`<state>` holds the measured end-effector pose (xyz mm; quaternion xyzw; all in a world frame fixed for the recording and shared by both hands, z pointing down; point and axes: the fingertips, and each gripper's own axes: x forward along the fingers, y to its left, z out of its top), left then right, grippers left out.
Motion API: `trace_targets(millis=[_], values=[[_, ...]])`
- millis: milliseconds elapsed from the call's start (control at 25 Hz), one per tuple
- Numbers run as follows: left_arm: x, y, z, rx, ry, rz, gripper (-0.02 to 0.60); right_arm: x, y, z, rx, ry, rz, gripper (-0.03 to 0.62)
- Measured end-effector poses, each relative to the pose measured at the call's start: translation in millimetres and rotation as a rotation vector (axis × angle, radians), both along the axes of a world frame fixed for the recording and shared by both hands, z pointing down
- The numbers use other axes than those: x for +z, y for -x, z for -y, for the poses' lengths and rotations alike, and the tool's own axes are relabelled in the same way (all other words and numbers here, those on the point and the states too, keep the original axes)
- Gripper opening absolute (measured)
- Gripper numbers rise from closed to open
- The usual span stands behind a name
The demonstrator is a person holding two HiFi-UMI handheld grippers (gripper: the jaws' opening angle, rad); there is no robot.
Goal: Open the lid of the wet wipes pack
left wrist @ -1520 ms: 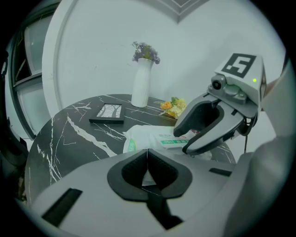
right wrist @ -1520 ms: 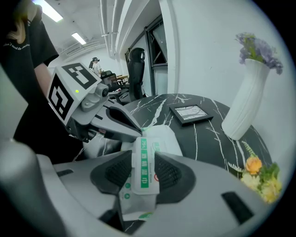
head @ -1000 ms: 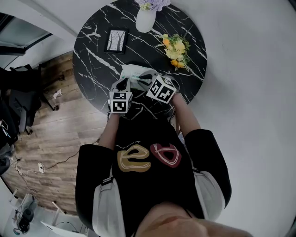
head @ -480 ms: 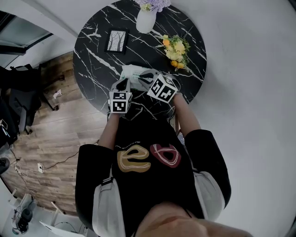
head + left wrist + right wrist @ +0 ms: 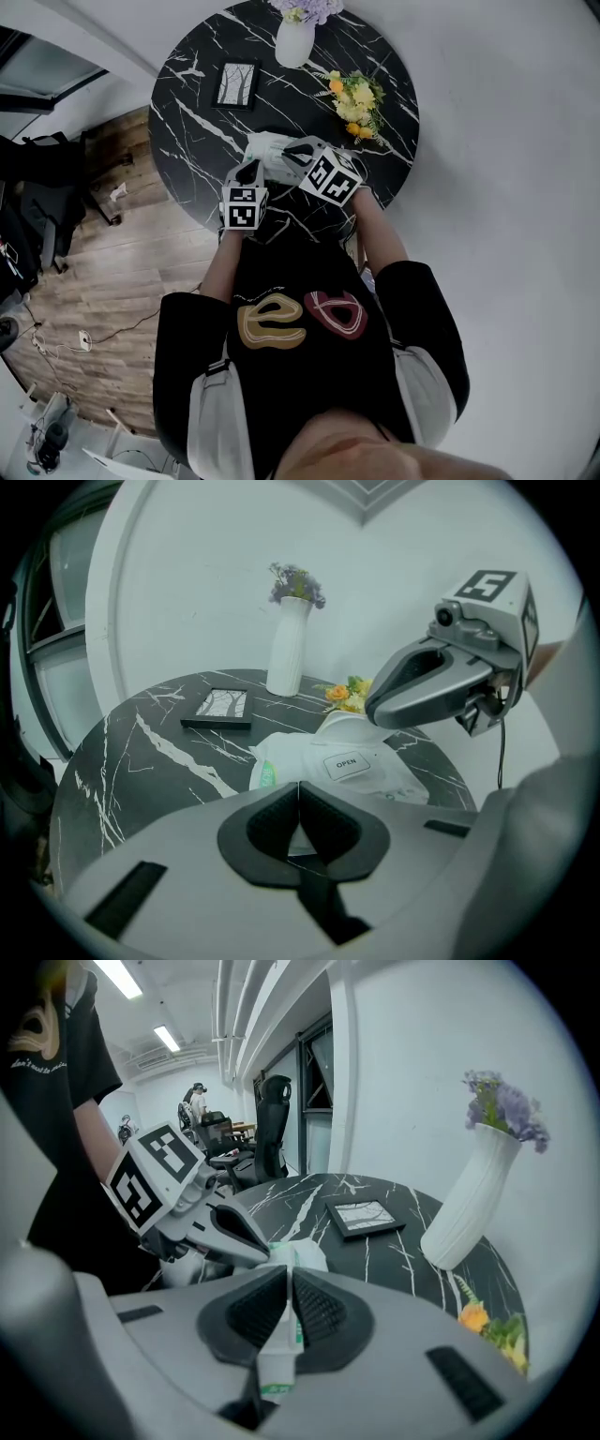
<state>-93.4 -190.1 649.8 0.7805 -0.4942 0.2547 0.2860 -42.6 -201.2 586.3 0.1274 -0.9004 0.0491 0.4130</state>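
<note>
On the counter (image 5: 187,94) we pinch the wet wipes pack (image 5: 319,761), left tongs (image 5: 299,789) clamped, right tongs (image 5: 286,1274) just closing; lid (image 5: 346,763) unopened.

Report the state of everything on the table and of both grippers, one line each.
wet wipes pack: lying flat, gripped at both ends
lid: flat, not yet opened
left gripper: fingers shut on the pack's near edge
right gripper: fingers just closed further, clamped on the pack's other end
vase: upright
picture frame: lying face up
yellow flowers: lying loose
</note>
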Motion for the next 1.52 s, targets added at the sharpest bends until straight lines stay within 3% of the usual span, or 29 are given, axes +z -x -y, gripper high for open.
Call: trace_targets(millis=[1520], values=[[0,1,0,-0.012,-0.002,-0.045,0.018,2,-9,37,0.191,0.006,0.104,0.02]])
